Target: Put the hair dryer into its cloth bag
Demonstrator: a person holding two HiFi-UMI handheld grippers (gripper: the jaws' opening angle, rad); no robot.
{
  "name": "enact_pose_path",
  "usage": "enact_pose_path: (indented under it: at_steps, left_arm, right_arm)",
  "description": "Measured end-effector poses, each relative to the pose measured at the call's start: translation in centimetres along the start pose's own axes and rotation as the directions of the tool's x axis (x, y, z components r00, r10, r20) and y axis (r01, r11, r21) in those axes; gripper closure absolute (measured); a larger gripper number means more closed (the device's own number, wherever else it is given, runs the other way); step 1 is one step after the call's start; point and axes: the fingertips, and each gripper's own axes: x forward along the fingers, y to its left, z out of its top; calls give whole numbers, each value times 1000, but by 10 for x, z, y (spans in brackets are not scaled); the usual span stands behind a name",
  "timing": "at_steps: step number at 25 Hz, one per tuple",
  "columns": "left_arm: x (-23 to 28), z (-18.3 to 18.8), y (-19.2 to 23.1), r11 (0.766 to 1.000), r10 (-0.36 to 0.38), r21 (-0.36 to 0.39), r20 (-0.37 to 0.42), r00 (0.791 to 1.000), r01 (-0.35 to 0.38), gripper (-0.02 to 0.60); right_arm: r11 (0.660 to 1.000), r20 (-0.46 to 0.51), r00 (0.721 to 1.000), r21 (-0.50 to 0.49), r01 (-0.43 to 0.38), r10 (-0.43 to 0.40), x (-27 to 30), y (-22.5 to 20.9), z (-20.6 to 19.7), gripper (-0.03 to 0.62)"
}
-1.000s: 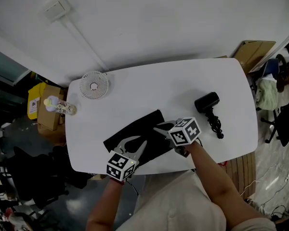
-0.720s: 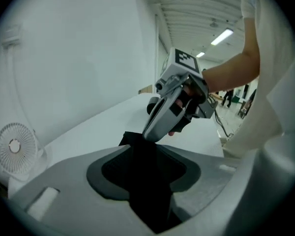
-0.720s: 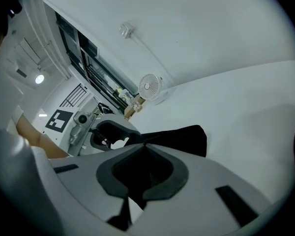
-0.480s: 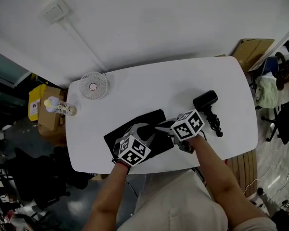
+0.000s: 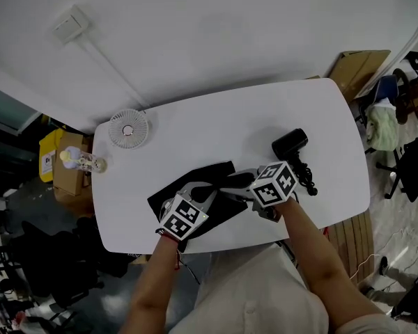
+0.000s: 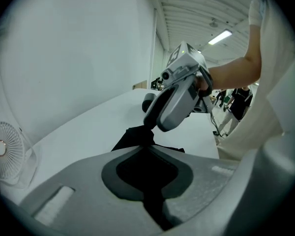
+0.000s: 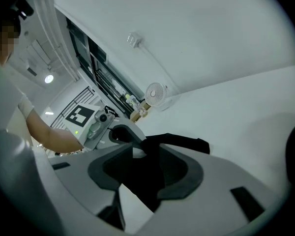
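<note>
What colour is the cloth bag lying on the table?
Plain black, with no pattern visible. The cloth bag shows best in the head view.

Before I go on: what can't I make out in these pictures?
Mouth of the cloth bag: too dark and small in head view; both gripper views show only black folds.
Plug of the hair dryer: head view, cord too small.
Label on the bottle: head view, too small.
</note>
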Motion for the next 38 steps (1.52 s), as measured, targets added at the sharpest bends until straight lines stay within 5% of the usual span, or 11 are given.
enact_pose_path:
  at_steps: [5, 8, 12, 18, 24, 29, 38]
  left_arm:
    - [-10, 7, 6, 998, -27, -57, 57, 998, 30, 561]
    - [-15, 9, 7, 997, -35, -69, 76, 997, 40, 561]
    - [-20, 13, 5, 996, -45, -71, 90, 995, 52, 561]
    - [-22, 18, 5, 996, -56, -70, 98, 994, 63, 561]
    - [-20, 23, 4, 995, -65, -69, 102, 993, 73, 561]
    - [-20, 26, 3, 994, -75, -68, 104, 992, 82, 561]
    - [-18, 28, 0, 994, -79, -72, 110, 991, 87, 561]
  right_arm:
    - [960, 39, 974, -167, 225, -222, -53, -17, -1, 428]
    - [897, 65, 924, -222, 383, -378, -100, -39, -9, 430]
    - [816, 113, 833, -165, 554, -542, -162, -73, -23, 428]
    - [735, 106, 736, -56, 676, -669, -202, -109, -51, 358]
    - [627, 54, 630, -64, 776, -774, -213, -132, -78, 304]
    - [600, -47, 600, -130, 789, -799, -210, -149, -99, 287]
    - [607, -118, 596, -152, 780, -795, -197, -171, -106, 286]
